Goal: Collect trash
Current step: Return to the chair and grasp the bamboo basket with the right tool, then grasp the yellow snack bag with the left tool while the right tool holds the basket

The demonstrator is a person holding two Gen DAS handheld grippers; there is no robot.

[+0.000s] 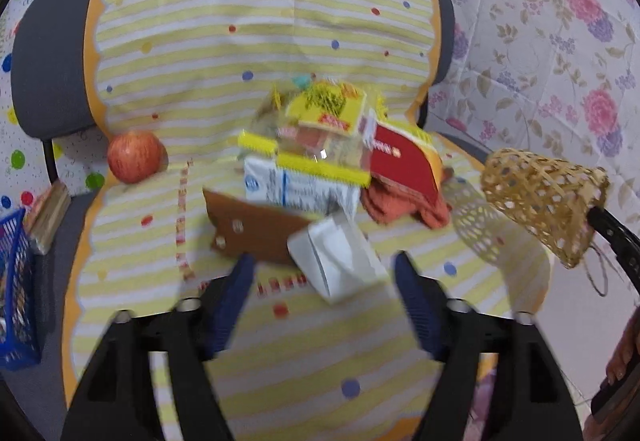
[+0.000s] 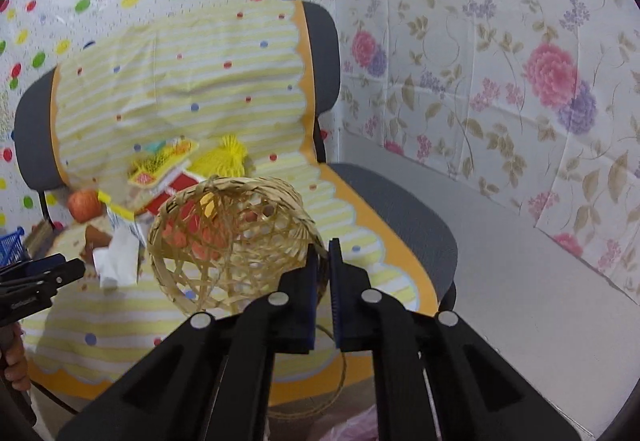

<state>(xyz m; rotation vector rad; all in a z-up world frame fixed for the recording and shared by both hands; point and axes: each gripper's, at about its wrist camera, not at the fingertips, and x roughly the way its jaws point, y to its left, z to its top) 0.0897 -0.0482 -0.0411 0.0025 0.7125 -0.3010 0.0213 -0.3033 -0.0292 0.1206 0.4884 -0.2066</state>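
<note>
A heap of trash lies on the striped cloth of the chair seat: a crumpled white paper [image 1: 340, 257], a brown card [image 1: 252, 233], a white-and-blue carton [image 1: 296, 189], yellow wrappers [image 1: 324, 109] and a red packet [image 1: 400, 161]. My left gripper [image 1: 324, 273] is open, its blue pads on either side of the white paper without pressing it. My right gripper [image 2: 323, 257] is shut on the rim of a woven bamboo basket [image 2: 228, 241], held tilted in the air. The left wrist view shows that basket [image 1: 544, 201] to the right of the heap.
A red apple [image 1: 134, 157] sits left of the heap and an orange cloth [image 1: 404, 205] right of it. A blue crate [image 1: 16, 301] and a wooden block [image 1: 50, 217] stand left of the chair. The grey chair seat [image 2: 400, 217] meets a flowered wall on the right.
</note>
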